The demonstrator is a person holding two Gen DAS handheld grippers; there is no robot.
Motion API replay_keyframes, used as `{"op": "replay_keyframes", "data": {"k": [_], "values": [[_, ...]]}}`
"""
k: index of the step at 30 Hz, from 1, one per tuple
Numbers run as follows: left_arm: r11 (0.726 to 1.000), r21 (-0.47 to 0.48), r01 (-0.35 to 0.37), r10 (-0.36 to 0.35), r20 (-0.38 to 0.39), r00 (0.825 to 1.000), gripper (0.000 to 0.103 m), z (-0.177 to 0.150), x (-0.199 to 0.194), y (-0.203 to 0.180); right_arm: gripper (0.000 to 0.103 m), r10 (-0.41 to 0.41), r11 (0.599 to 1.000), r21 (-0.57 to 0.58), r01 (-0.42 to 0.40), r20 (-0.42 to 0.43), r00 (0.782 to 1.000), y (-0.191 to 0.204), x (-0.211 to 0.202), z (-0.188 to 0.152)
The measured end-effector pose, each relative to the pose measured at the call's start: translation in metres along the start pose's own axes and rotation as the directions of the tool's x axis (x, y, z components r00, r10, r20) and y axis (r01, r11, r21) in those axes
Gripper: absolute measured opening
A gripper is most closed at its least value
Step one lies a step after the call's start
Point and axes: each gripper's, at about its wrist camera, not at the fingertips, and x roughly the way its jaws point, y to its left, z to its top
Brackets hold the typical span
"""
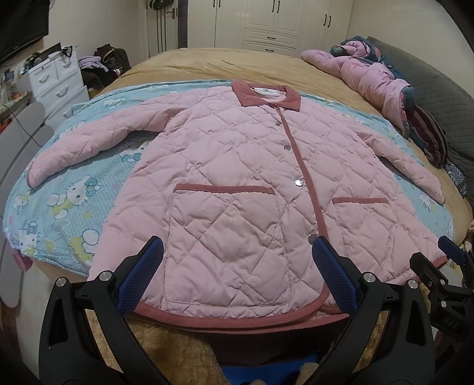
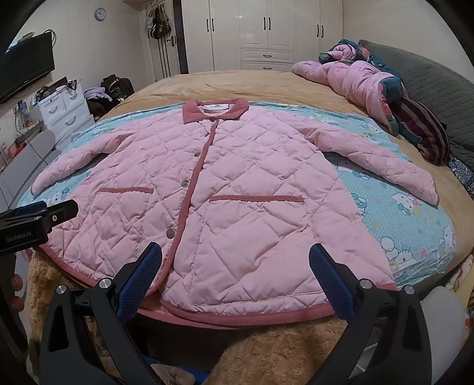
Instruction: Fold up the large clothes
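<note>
On the bed [image 1: 207, 63], in the left wrist view, we see a pink quilted jacket [image 1: 237, 165] laid flat, front up and snapped shut, on a blue cartoon-print sheet [image 1: 68, 204] spread over a tan blanket [image 1: 266, 69]. Its sleeves spread out to both sides and its dusty-rose collar [image 1: 266, 96] points toward the white wardrobe [image 1: 275, 23]. Our left tongs [image 1: 237, 260] stand wide apart, holding nothing, above the jacket's left pocket [image 1: 225, 237] near the hem. The right tongs [image 1: 444, 266] show at the right edge by the hem corner; here we cannot tell how they stand.

In the right wrist view, the right tongs [image 2: 235, 263] gape wide and empty over the jacket's [image 2: 222, 192] lower front, near its other pocket [image 2: 254, 234]. The left tongs [image 2: 38, 216] sit at the left edge, beside the hem. A crumpled pink quilt [image 2: 352, 80] lies by the grey headboard [image 2: 429, 80]
</note>
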Motion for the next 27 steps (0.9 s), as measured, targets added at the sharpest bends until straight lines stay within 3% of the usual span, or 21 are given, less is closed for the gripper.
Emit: {"op": "replay_keyframes", "data": {"k": [27], "values": [[1.0, 0.005, 0.007, -0.007, 0.004, 1.0, 0.094, -0.0026, 0.0014, -0.0009, 0.099, 0.006, 1.0, 0.005, -0.006, 0.012, 1.0, 0.0019, -0.0034, 0.0022]]}}
